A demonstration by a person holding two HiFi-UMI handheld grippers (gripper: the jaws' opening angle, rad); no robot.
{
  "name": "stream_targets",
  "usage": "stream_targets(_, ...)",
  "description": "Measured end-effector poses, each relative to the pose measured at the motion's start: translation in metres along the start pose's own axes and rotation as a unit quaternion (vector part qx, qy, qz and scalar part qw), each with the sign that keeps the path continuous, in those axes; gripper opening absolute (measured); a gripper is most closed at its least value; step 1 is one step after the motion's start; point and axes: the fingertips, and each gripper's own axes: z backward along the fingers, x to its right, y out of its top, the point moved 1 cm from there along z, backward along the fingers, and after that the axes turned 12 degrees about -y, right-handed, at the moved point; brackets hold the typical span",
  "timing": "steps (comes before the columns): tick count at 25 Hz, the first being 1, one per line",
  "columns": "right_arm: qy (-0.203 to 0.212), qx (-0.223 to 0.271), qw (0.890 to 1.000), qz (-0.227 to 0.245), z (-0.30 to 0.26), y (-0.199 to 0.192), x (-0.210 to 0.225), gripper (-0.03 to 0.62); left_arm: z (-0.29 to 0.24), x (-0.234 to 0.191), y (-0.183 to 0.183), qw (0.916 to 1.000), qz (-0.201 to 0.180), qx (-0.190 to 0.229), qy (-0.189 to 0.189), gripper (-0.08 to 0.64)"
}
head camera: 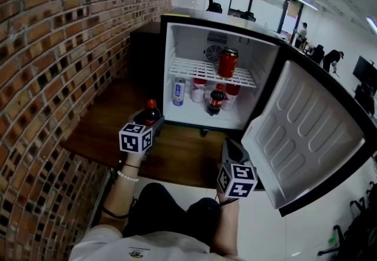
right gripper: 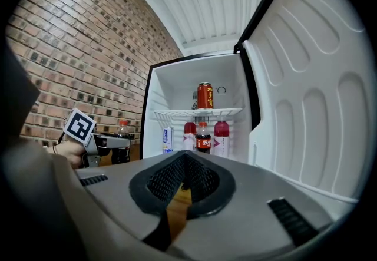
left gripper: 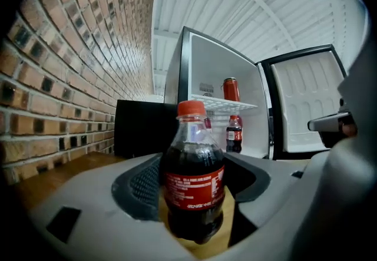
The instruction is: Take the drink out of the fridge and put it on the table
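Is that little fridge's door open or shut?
Open. The fridge door stands swung wide, and the red can inside is plainly visible.

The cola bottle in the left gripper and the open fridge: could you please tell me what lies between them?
Only bare wooden table top lies between the cola bottle and the fridge, as the head view shows.

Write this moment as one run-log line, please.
left gripper: shut on cola bottle, over table | right gripper: shut, empty | fridge door: open

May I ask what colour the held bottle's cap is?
Orange-red cap; left gripper view shows it best.
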Motion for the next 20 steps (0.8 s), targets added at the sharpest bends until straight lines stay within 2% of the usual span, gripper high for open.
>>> stream_targets(9, -0.002, -0.004, 1.000, 0.001, 0.000, -0.004, 0.001, 0.012, -0.007, -0.016, -0.031, 0.9997, 0.003, -0.016, 0.016, 0.307)
stream_targets(20, -0.006, -0.003, 1.000, 0.001, -0.001, -0.004, 0.004, 0.012, -0.013, -0.012, -0.042, 0.9997, 0.002, -0.022, 0.011, 0.307)
